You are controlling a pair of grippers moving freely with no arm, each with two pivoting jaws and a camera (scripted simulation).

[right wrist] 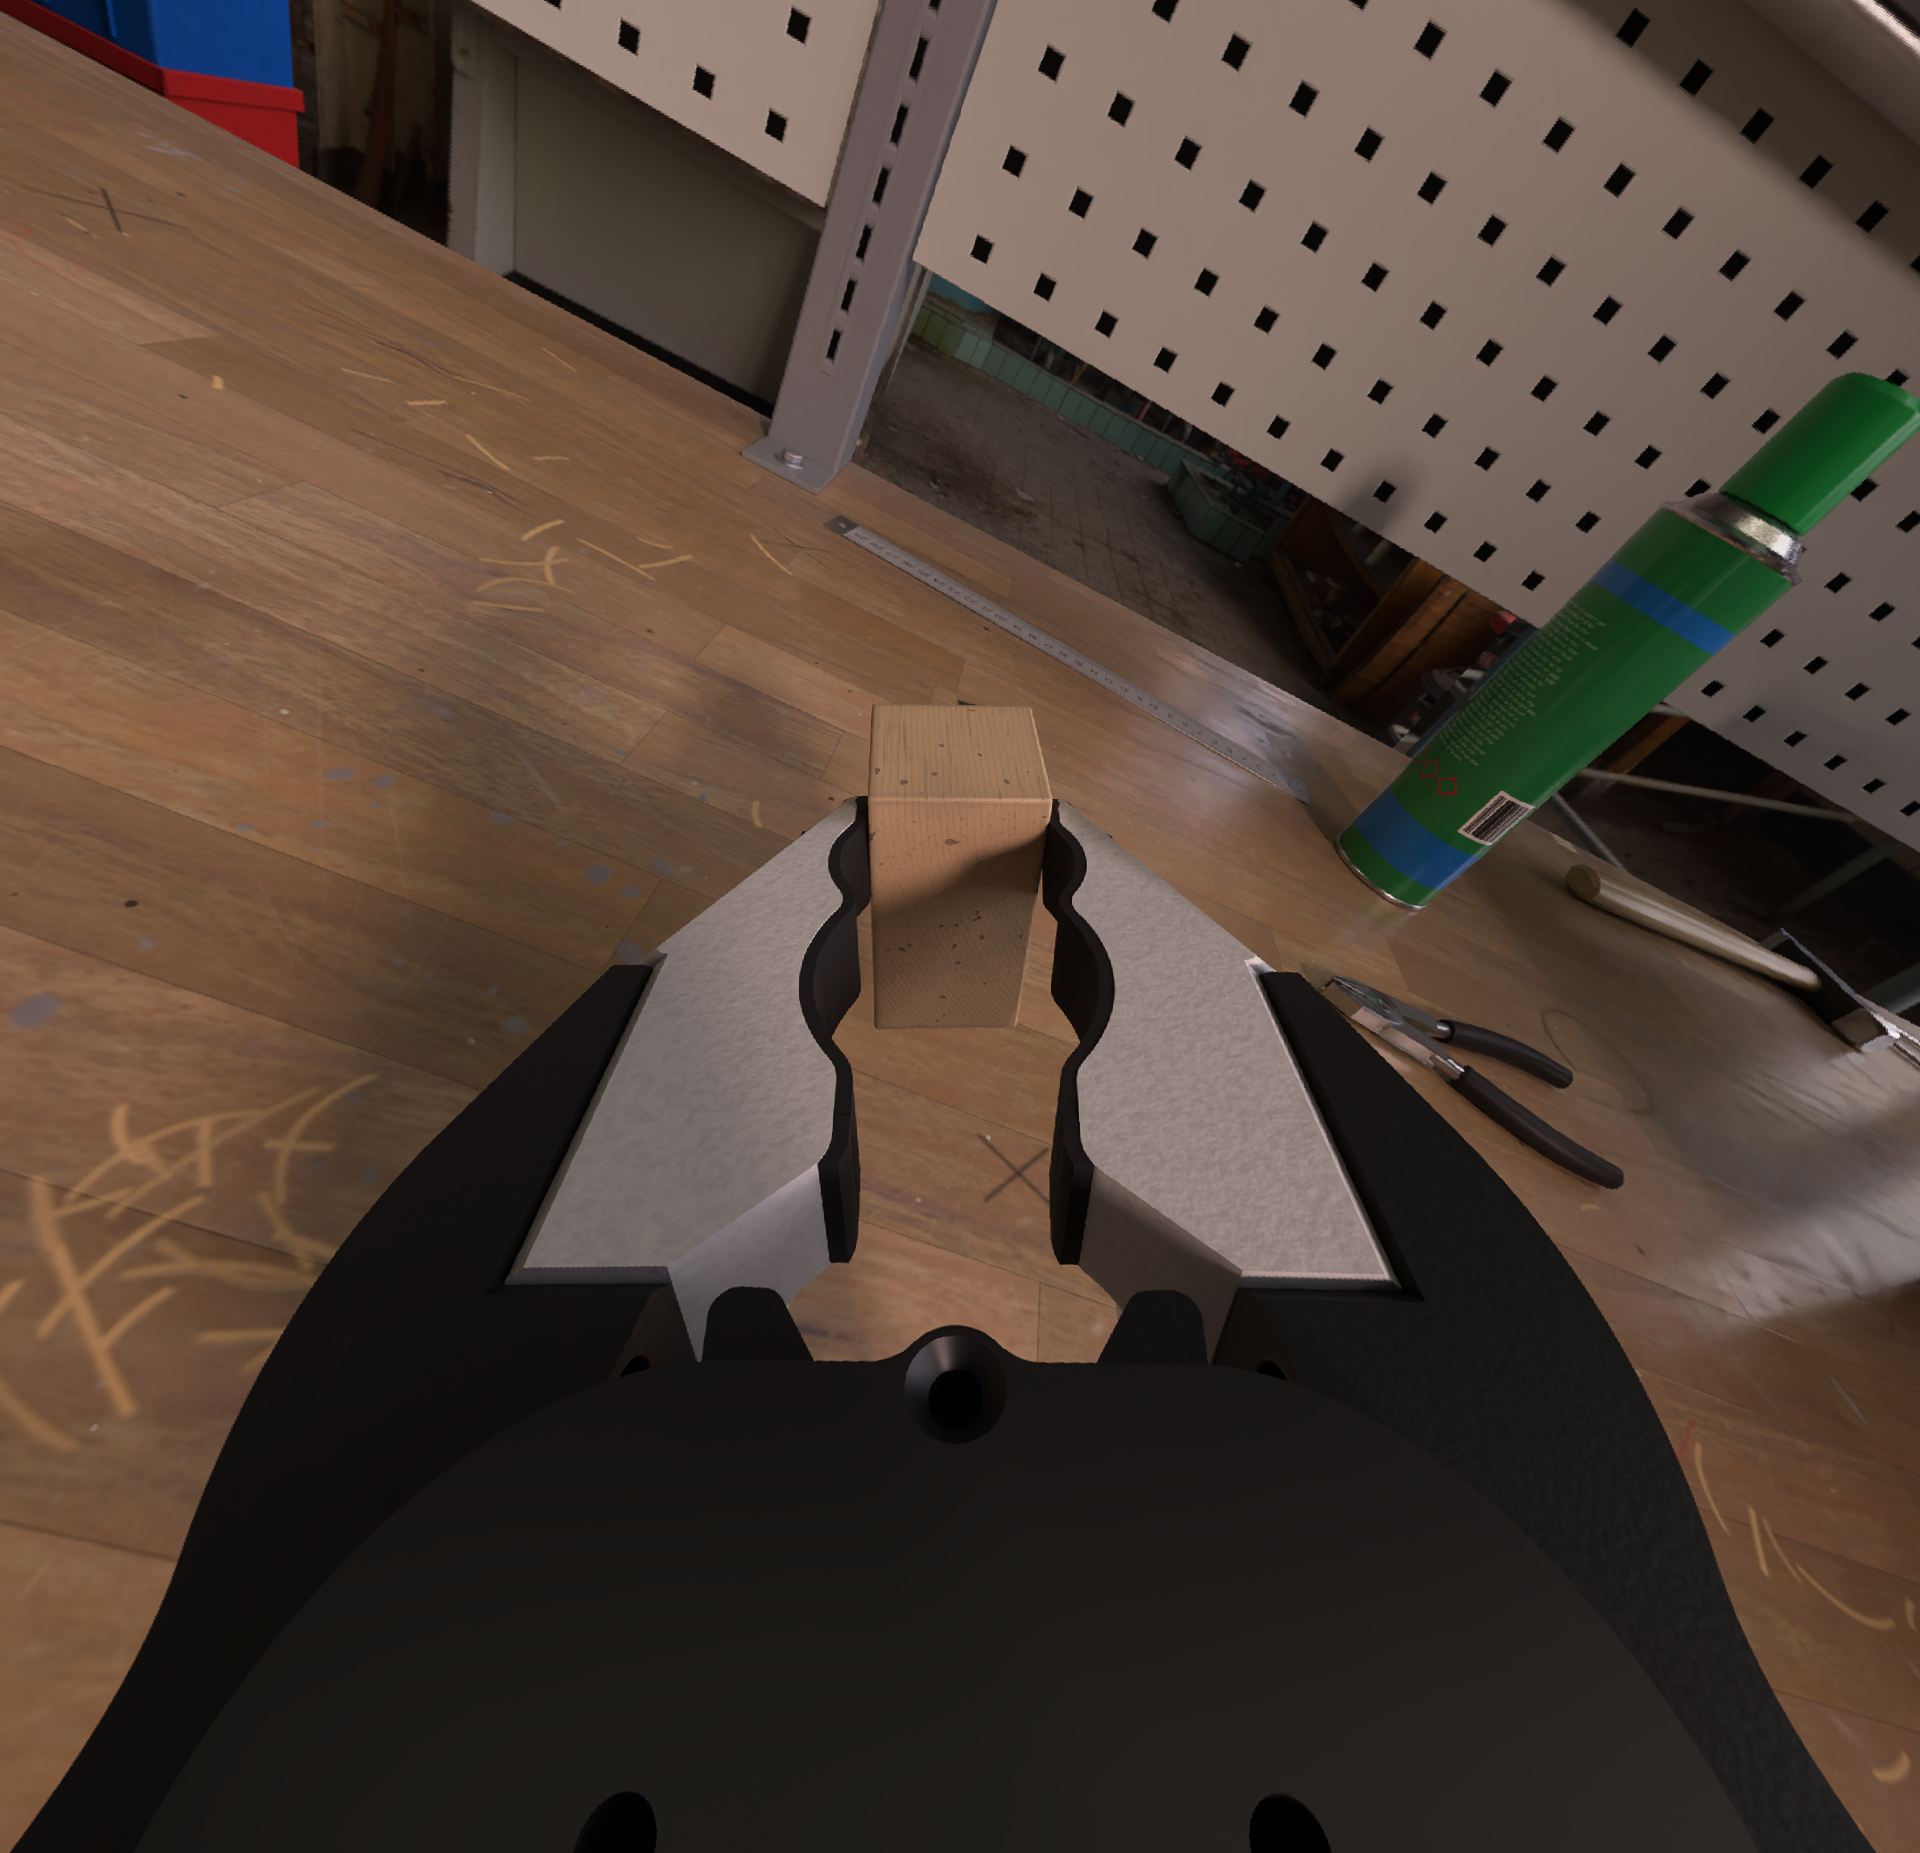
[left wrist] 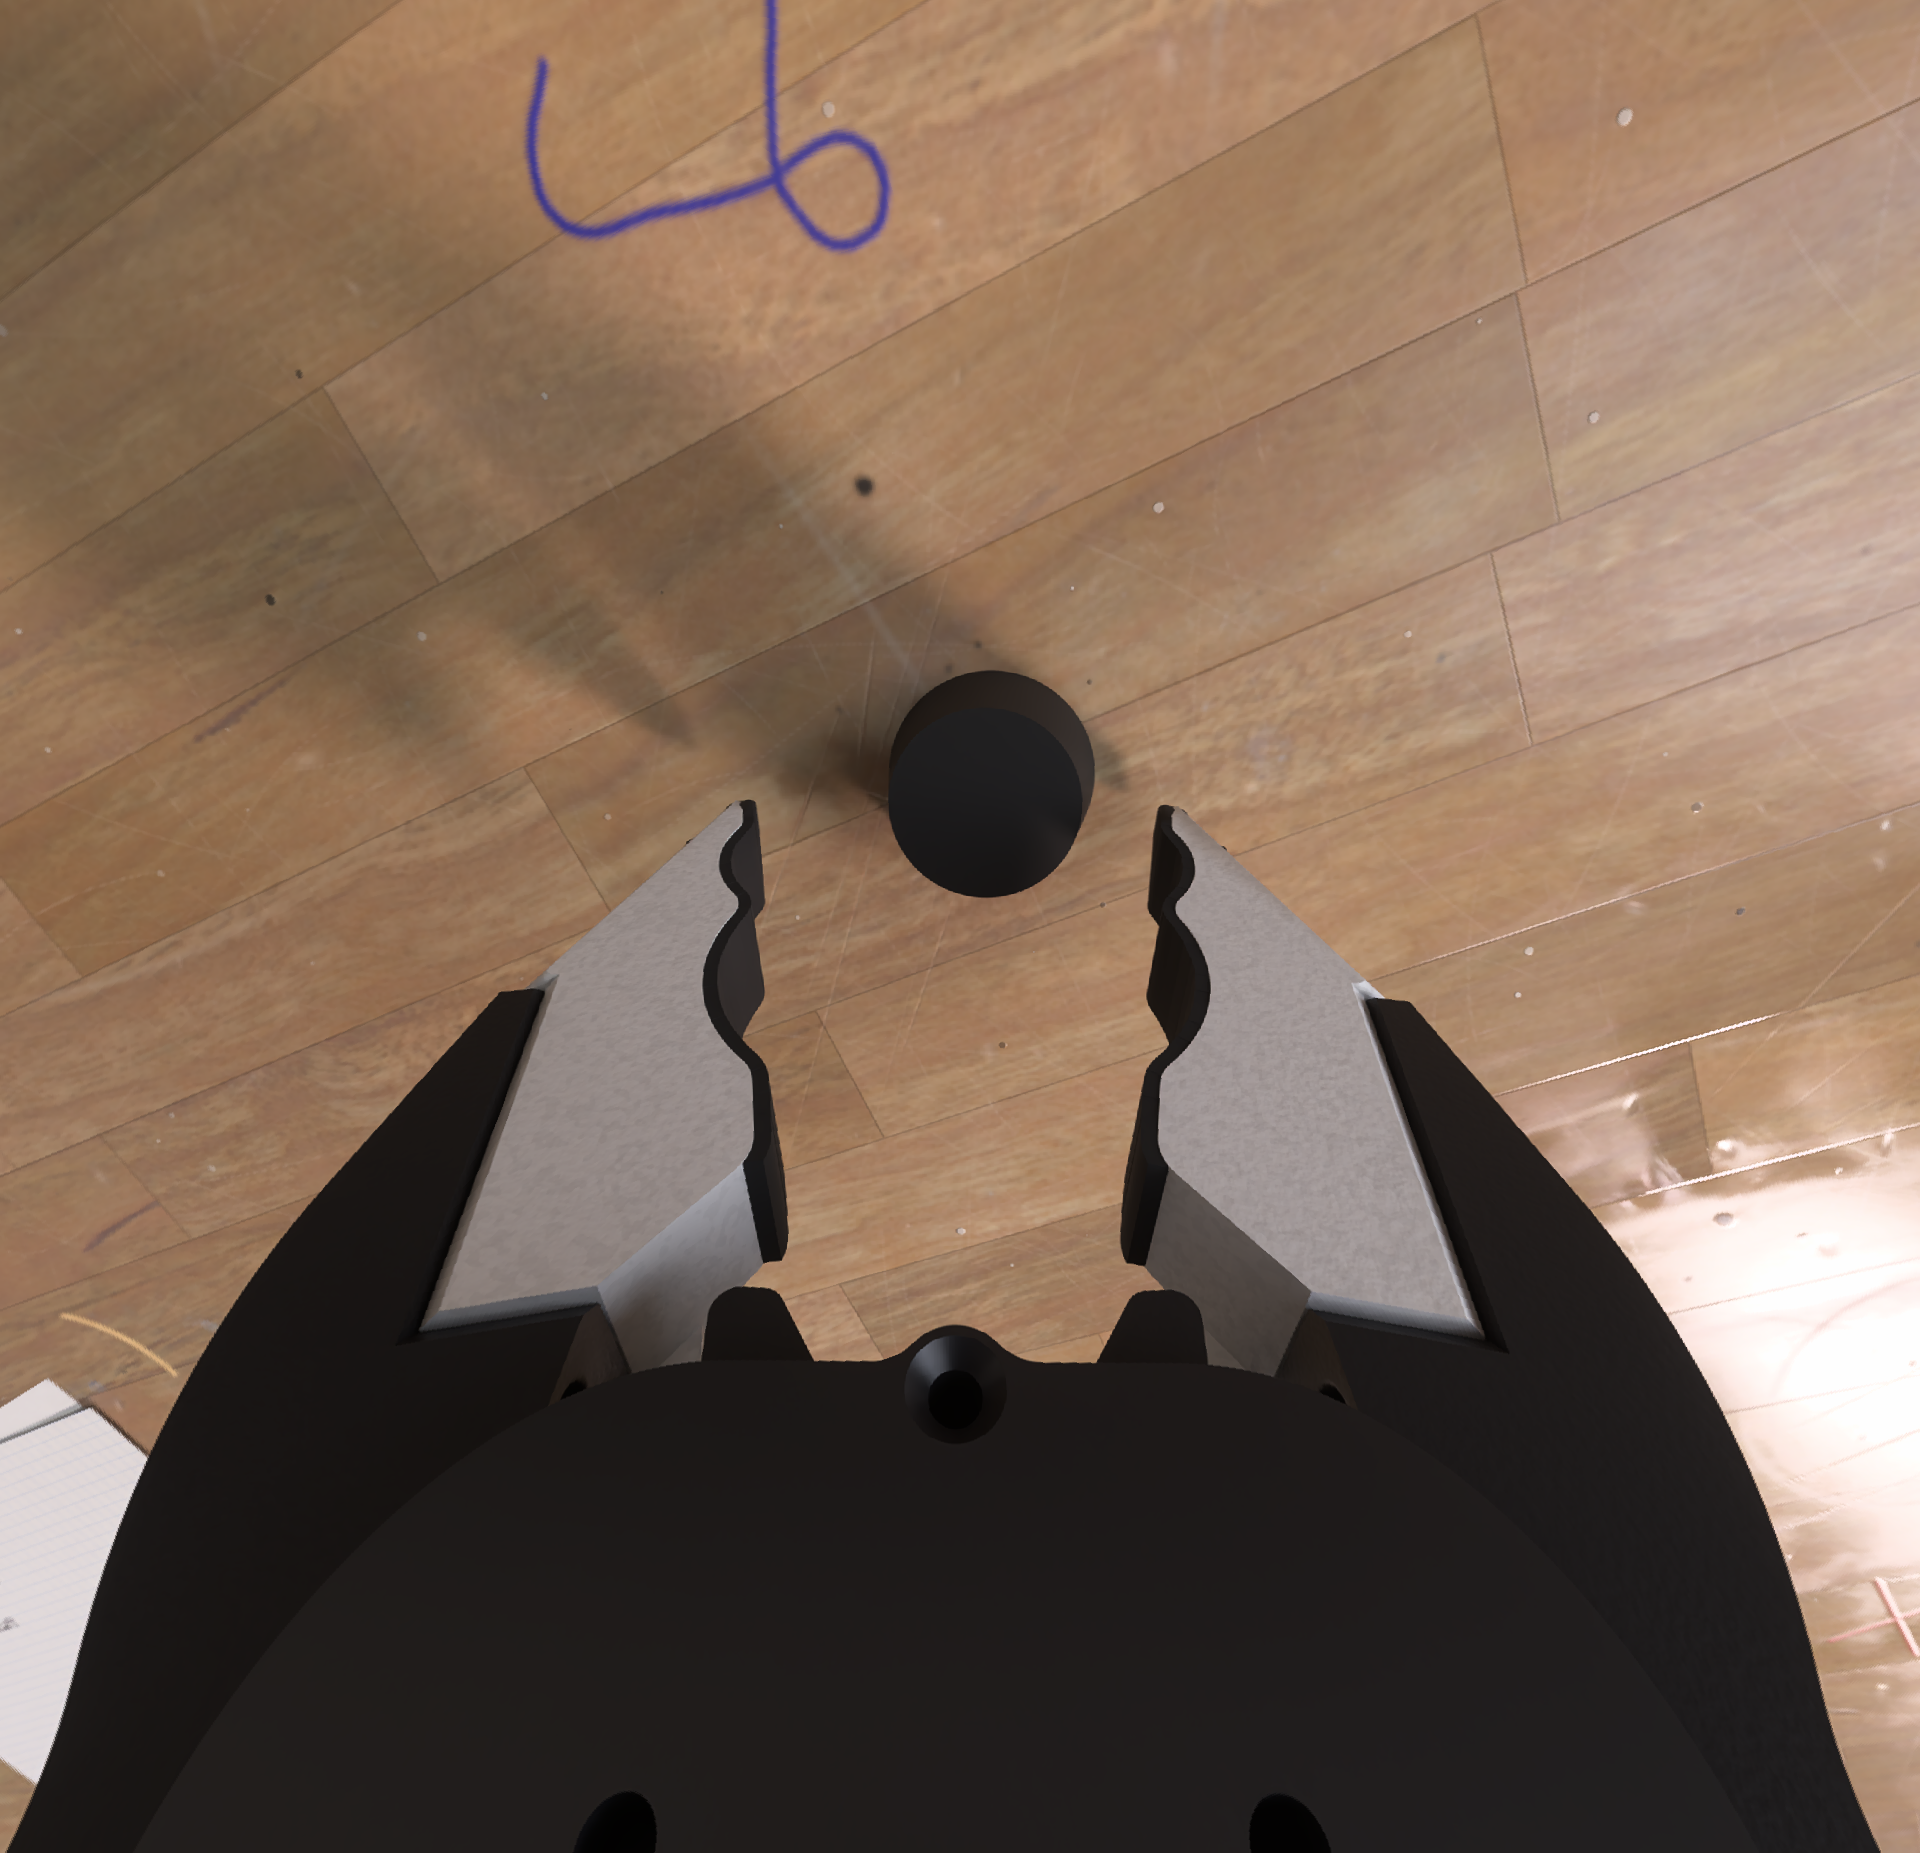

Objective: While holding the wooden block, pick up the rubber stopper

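In the left wrist view a black rubber stopper stands on the wooden bench top. My left gripper is open and empty above it, its fingertips on either side of the stopper's near edge and clear of it. In the right wrist view my right gripper is shut on a light wooden block. The block is pinched at the fingertips and held above the bench top.
A blue scribble marks the bench beyond the stopper, and white paper lies at the lower left. In the right wrist view a green spray can, black-handled pliers, a steel ruler, a pegboard and a grey post stand to the right and behind.
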